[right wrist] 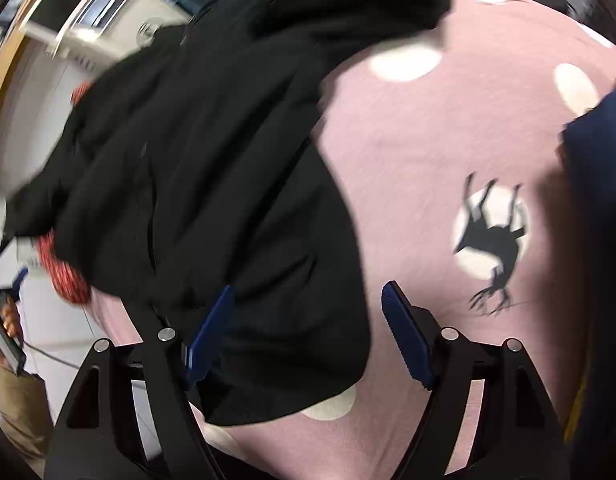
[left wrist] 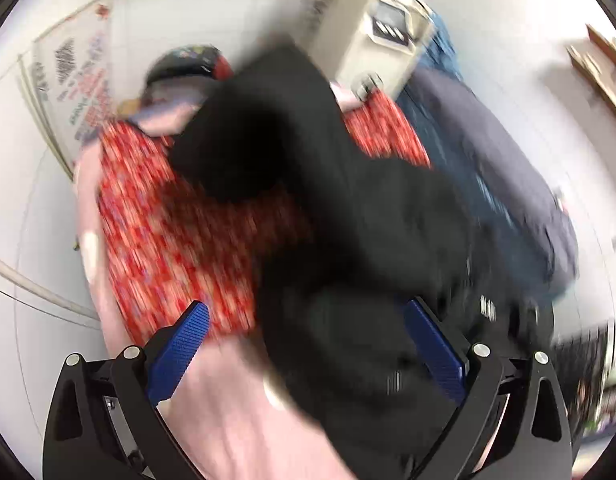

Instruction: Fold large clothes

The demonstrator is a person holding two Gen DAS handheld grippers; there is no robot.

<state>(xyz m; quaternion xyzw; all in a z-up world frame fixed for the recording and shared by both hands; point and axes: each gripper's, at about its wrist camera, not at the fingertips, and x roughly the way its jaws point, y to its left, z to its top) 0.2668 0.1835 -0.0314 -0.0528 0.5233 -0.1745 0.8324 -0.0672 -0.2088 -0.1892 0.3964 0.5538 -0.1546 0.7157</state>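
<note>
Over black garment, both grippers spread wide

No text can be read. The poster on the wall carries red and dark print, and the cream machine bears marks, all too blurred to make out.

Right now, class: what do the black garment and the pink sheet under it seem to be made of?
Black garment: soft, matte, thickish cloth, perhaps fleece or cotton knit; it drapes in deep folds without shine. Pink sheet: thin, smooth woven cotton-like fabric, matte, printed with white dots.
</note>
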